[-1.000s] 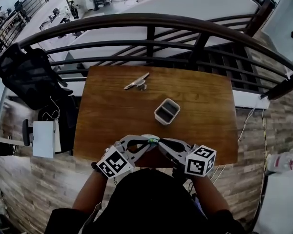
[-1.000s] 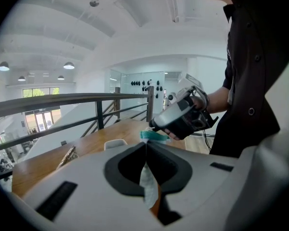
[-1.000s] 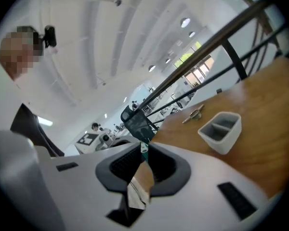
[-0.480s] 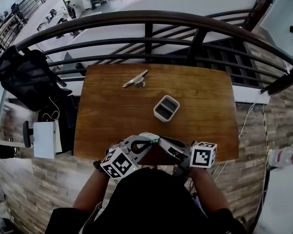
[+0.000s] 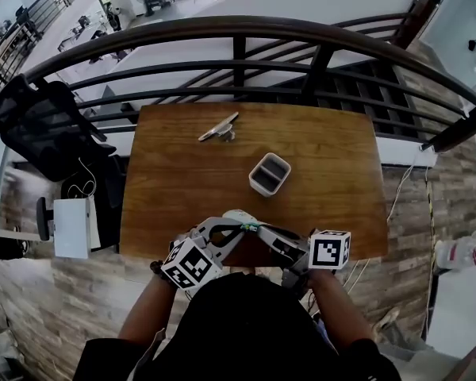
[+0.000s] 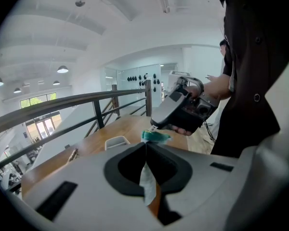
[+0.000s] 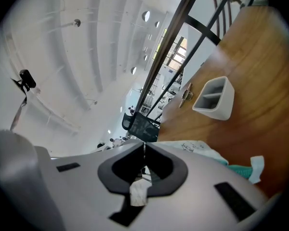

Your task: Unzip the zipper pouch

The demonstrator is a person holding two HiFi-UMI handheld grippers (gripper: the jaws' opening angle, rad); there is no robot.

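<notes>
A wooden table [image 5: 325, 173] stands on a mezzanine against a dark curved railing [image 5: 238, 30], with an open hall below and beyond it. To the left of the table sits a black chair [image 5: 44, 121], well apart from the work. On the tabletop, near its middle, a white two-compartment container [image 5: 270, 175] stands upright. Nearer the far edge lies a small metal tool [image 5: 220, 129], too small in the head view to name more closely.

At the near edge of the table, just in front of the person, the zipper pouch [image 5: 239, 217] is held up between the two grippers, which meet tip to tip over it. It is a pale pouch with a teal band along one edge.

The left gripper [image 6: 145, 146] has its jaws pressed together on the pouch. A strip of the white fabric runs down between the pads, and the teal band shows just past the tips.

The right gripper [image 7: 144, 148] comes in from the other side, rolled so that the table looks tilted in its view. Its jaws have just been closing and now meet at the tips, with a pale tab [image 7: 139, 192] pinched between them. That tab may be the pouch's zipper pull, though the right gripper view does not settle it. The rest of the pouch lies just beside these jaws, on the table side.
</notes>
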